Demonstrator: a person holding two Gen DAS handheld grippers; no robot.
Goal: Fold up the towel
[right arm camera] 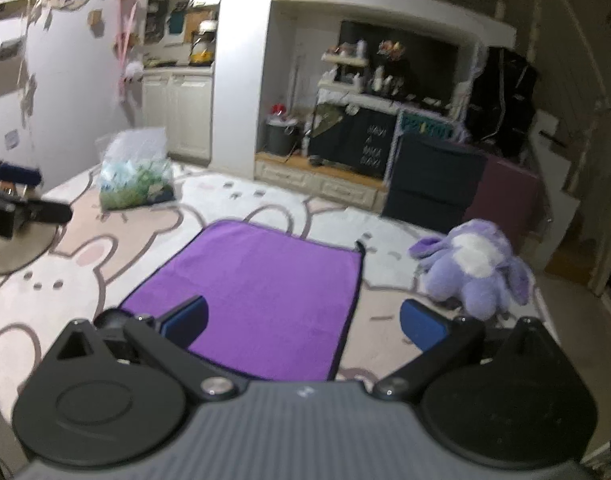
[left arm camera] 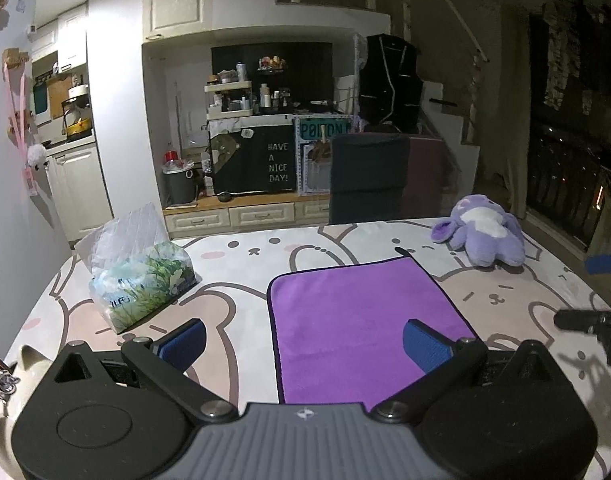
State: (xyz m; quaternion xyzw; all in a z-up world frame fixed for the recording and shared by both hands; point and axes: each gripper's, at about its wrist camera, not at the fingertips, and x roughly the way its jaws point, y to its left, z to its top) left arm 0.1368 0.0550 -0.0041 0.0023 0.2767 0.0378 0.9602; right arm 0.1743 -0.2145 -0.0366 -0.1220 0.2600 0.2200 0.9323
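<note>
A purple towel (left arm camera: 357,320) with a dark hem lies flat on the bunny-print table cover (left arm camera: 245,256). It also shows in the right wrist view (right arm camera: 261,292). My left gripper (left arm camera: 305,344) is open and empty, hovering over the towel's near left part. My right gripper (right arm camera: 303,320) is open and empty, above the towel's near right edge. The right gripper shows at the right edge of the left wrist view (left arm camera: 589,320). The left gripper shows at the left edge of the right wrist view (right arm camera: 21,204).
A tissue pack (left arm camera: 141,276) stands left of the towel. A purple plush toy (left arm camera: 485,232) lies at the far right. A dark chair (left arm camera: 369,176) stands behind the table. A cream cat-shaped object (left arm camera: 29,360) sits at the near left.
</note>
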